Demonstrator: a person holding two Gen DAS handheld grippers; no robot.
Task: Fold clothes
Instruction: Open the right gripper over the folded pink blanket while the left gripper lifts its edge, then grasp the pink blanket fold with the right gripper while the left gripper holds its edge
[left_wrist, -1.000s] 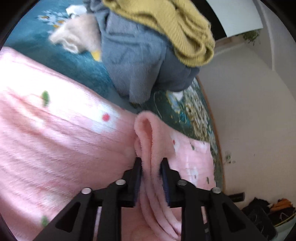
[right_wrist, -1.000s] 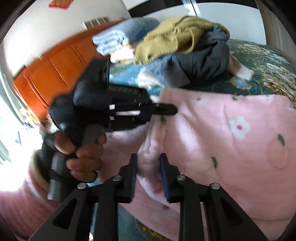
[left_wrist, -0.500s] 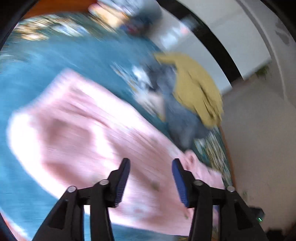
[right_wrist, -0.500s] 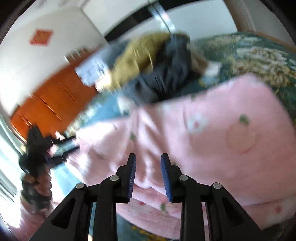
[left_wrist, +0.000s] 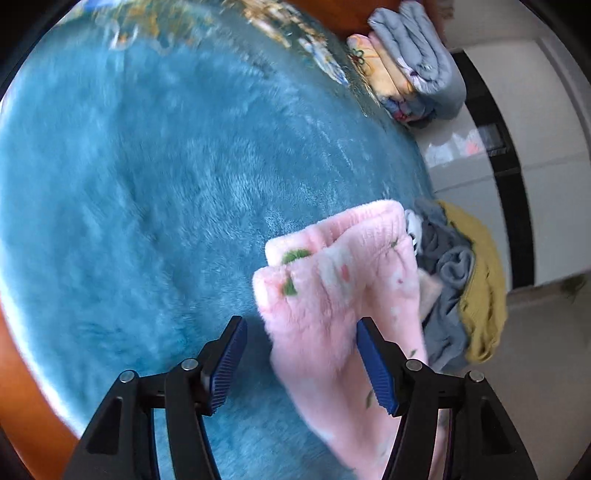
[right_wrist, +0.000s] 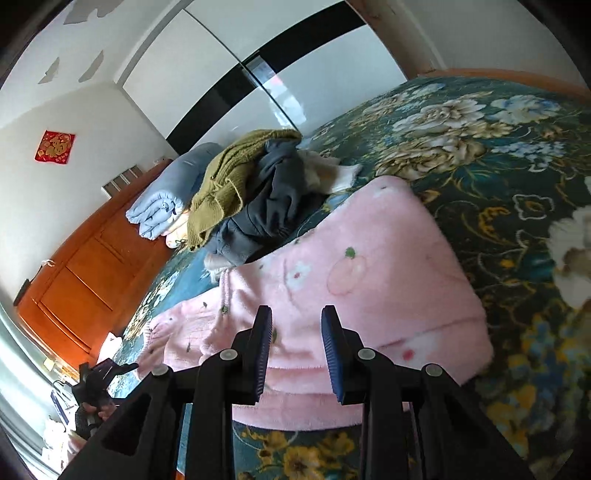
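- Fleece, pink and fluffy with small flower, leaf and peach prints, makes up the pink garment (right_wrist: 369, 280); it lies folded into a rough rectangle on the near part of the bed.
- In the left wrist view its ribbed cuff (left_wrist: 373, 218) points away over plain teal plush.
- Left gripper (left_wrist: 299, 360): jaws opening, blue ridged pads spread wide; the fleece hangs between them against the right pad, unpinched.
- Right gripper (right_wrist: 297, 349): fingers a narrow gap apart above the garment's near edge, gripping nothing.
- The bedspread (right_wrist: 480, 155) is dark teal with cream and gold flowers.
- Far left, a heap holds a mustard knit sweater (right_wrist: 236, 173) over grey clothes (right_wrist: 273, 199).
- Beyond it lie folded pale-blue quilts (right_wrist: 166, 199) against an orange wooden headboard (right_wrist: 88, 273).
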